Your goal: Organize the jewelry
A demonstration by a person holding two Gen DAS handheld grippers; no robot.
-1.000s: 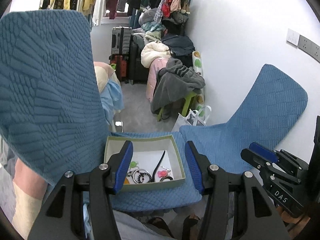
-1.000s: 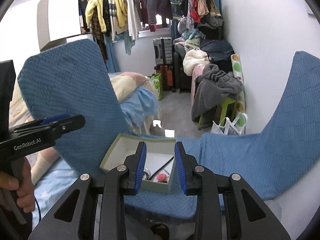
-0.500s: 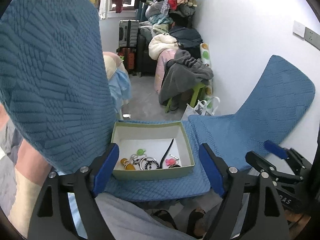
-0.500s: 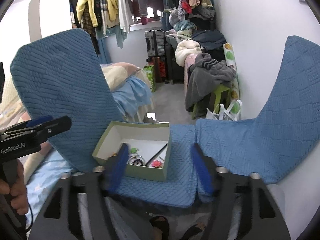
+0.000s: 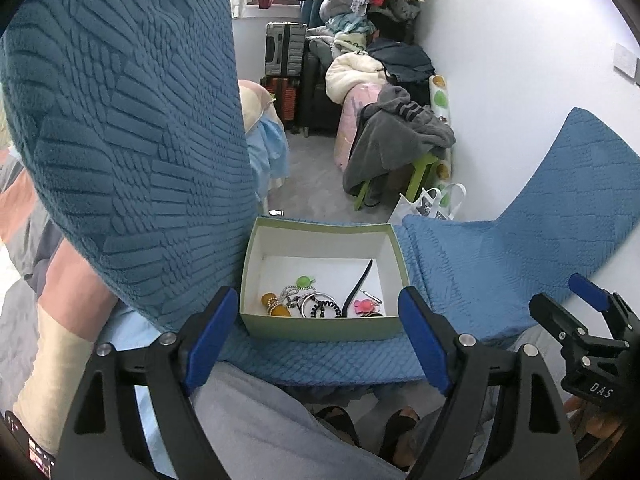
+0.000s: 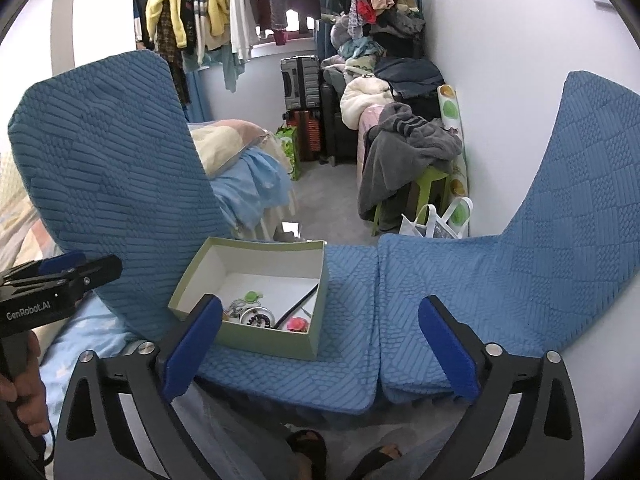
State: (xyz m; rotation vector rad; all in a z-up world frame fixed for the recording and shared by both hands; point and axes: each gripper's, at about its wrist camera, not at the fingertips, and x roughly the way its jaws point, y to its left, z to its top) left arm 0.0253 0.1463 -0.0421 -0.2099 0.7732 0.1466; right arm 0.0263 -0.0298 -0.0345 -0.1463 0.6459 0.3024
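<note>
Jaws on both grippers are seen spread wide, nothing gripped. Left gripper: blue pads are set either side of the box front, apart from it, nothing pressed between them; its jaws have been opening within the last second. Right gripper: jaws have just been opening further, blue pads stand at full spread, only the blue cushion is seen in the gap, no contact with anything. Pale green box with white inside is sat on the blue quilted seat cushion, lid off, against the base of the left backrest. Jewelry is piled at the near edge of the box floor: an orange piece at left, a green round piece behind it, silver chain and a beaded ring in the middle, a pink piece at right, a black strap leaned toward the right wall. Rest of the box floor is bare white. A second blue cushion is butted against the first on the right. Both grippers are held above and short of the box, angled down at it.
</note>
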